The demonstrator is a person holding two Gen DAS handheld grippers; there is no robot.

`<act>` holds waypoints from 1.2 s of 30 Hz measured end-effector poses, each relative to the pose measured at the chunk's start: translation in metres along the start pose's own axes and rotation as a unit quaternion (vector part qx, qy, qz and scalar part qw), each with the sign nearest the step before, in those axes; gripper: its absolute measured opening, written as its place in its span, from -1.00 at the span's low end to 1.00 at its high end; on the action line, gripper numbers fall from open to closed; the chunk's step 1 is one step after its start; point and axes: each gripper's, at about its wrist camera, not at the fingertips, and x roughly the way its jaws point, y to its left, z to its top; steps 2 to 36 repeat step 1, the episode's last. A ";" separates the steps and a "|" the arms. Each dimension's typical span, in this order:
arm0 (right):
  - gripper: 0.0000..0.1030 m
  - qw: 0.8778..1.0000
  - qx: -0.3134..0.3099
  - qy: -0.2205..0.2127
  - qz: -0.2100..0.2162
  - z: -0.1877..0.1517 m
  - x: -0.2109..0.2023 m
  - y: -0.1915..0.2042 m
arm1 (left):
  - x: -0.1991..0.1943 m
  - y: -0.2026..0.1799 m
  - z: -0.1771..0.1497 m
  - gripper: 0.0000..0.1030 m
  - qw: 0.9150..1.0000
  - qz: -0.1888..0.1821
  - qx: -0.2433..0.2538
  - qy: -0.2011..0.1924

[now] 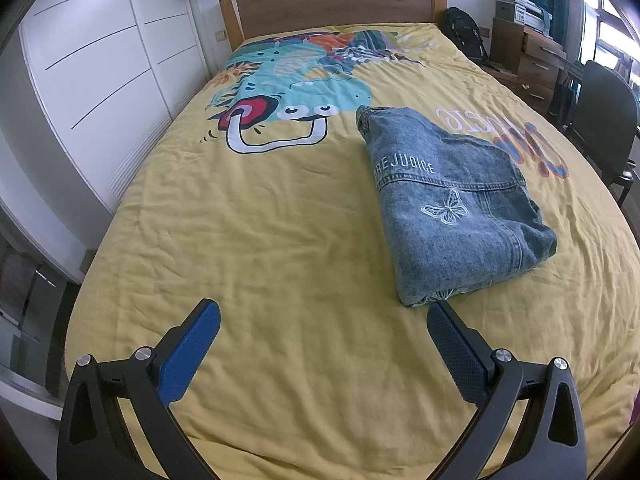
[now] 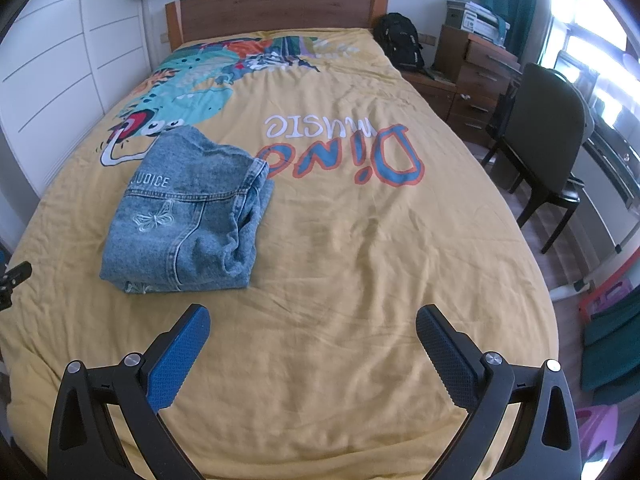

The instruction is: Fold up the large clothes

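A blue denim jacket [image 1: 452, 204] lies folded into a compact rectangle on the yellow bed cover [image 1: 280, 220], with white lettering and an embroidered butterfly facing up. In the right wrist view the same denim jacket [image 2: 188, 212] sits left of centre on the yellow bed cover [image 2: 360, 240]. My left gripper [image 1: 324, 316] is open above the cover, its right fingertip just short of the jacket's near edge. My right gripper [image 2: 312, 320] is open too, near and to the right of the jacket, holding nothing.
A wooden headboard [image 1: 332, 4] closes the far end of the bed. White wardrobe doors [image 1: 100, 64] run along the left. A black backpack [image 2: 400, 40], wooden drawers [image 2: 476, 76] and a dark chair [image 2: 540, 140] stand to the right.
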 end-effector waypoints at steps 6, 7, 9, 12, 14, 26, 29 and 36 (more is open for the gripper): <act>0.99 1.000 0.000 0.000 0.000 0.000 0.000 0.000 | 0.000 0.001 0.000 0.98 1.000 0.001 -0.001 0.000; 0.99 1.000 0.000 0.000 0.000 0.000 0.000 0.000 | 0.000 0.001 0.000 0.98 1.000 0.001 -0.001 0.000; 0.99 1.000 0.000 0.000 0.000 0.000 0.000 0.000 | 0.000 0.001 0.000 0.98 1.000 0.001 -0.001 0.000; 0.99 1.000 0.000 0.000 0.000 0.000 0.000 0.000 | 0.000 0.001 0.000 0.98 1.000 0.001 -0.001 0.000; 0.99 1.000 0.000 0.000 0.000 0.000 0.000 0.000 | 0.000 0.001 0.000 0.98 1.000 0.001 -0.001 0.000; 0.99 1.000 0.000 0.000 0.000 0.000 0.000 0.000 | 0.000 0.001 0.000 0.98 1.000 0.001 -0.001 0.000; 0.99 1.000 0.000 0.000 0.000 0.000 0.000 0.000 | 0.000 0.001 0.000 0.98 1.000 0.001 -0.001 0.000; 0.99 1.000 0.000 0.000 0.000 0.000 0.000 0.000 | 0.000 0.001 0.000 0.98 1.000 0.001 -0.001 0.000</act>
